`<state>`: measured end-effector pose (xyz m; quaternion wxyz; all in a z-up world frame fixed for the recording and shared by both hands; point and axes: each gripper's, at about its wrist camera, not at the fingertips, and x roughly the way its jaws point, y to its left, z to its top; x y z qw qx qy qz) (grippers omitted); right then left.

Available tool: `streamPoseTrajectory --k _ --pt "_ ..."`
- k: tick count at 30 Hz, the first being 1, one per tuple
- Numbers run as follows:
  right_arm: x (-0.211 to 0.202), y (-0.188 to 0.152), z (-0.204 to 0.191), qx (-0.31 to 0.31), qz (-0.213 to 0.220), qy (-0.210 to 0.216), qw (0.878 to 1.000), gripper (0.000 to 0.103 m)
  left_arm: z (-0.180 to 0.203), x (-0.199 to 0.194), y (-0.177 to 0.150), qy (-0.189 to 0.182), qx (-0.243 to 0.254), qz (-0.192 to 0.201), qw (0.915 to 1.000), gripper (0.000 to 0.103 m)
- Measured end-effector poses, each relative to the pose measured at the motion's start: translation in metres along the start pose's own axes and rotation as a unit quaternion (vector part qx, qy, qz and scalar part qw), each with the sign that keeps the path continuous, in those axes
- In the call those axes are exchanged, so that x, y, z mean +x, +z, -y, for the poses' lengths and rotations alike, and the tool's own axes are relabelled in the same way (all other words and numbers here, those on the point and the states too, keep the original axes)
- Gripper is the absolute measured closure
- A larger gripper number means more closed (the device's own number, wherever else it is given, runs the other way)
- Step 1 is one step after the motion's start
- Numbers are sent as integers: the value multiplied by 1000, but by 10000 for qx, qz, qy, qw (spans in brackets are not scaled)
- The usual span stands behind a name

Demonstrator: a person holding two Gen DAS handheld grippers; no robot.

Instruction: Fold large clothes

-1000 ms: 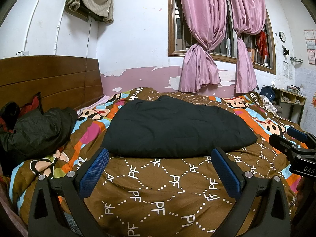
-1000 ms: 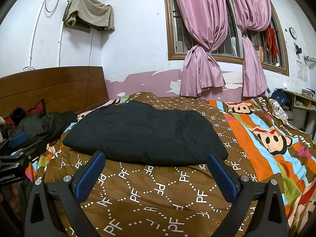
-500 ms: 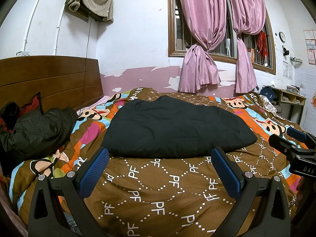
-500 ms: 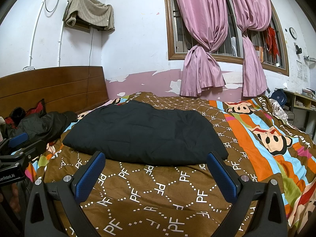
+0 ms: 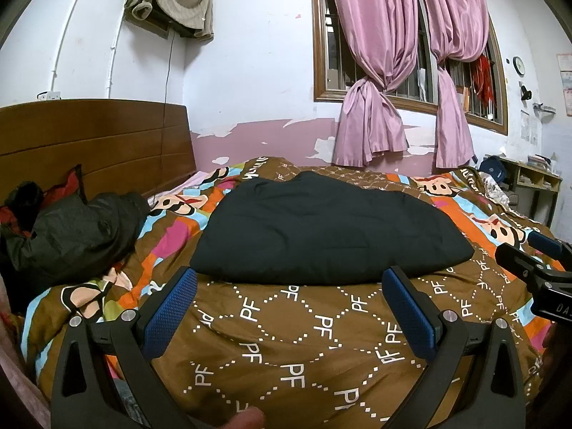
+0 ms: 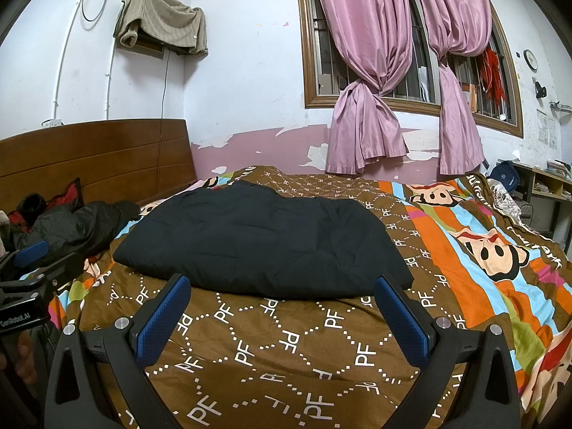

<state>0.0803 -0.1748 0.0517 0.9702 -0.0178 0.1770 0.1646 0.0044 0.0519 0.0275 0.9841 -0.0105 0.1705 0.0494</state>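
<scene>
A black padded garment lies flat and folded into a rough rectangle on the patterned bedspread; it also shows in the right wrist view. My left gripper is open and empty, hovering just short of the garment's near edge. My right gripper is open and empty, at the same near edge, to the right of the left one. Each gripper shows at the edge of the other's view: the right gripper, the left gripper.
A crumpled dark jacket lies at the left by the wooden headboard. Pink curtains hang at the barred window behind the bed. A shelf with a blue bag stands at the far right.
</scene>
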Motion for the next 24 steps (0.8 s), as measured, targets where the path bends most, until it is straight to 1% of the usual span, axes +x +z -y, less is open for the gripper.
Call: streamPoseTrajectory --k 7,24 --pt "0 0 0 -1 -1 -2 10000 0 -6 2 -1 24 -12 5 10000 2" --pt "0 1 0 -3 -11 1 10000 0 -5 2 -2 32 -4 0 10000 2"
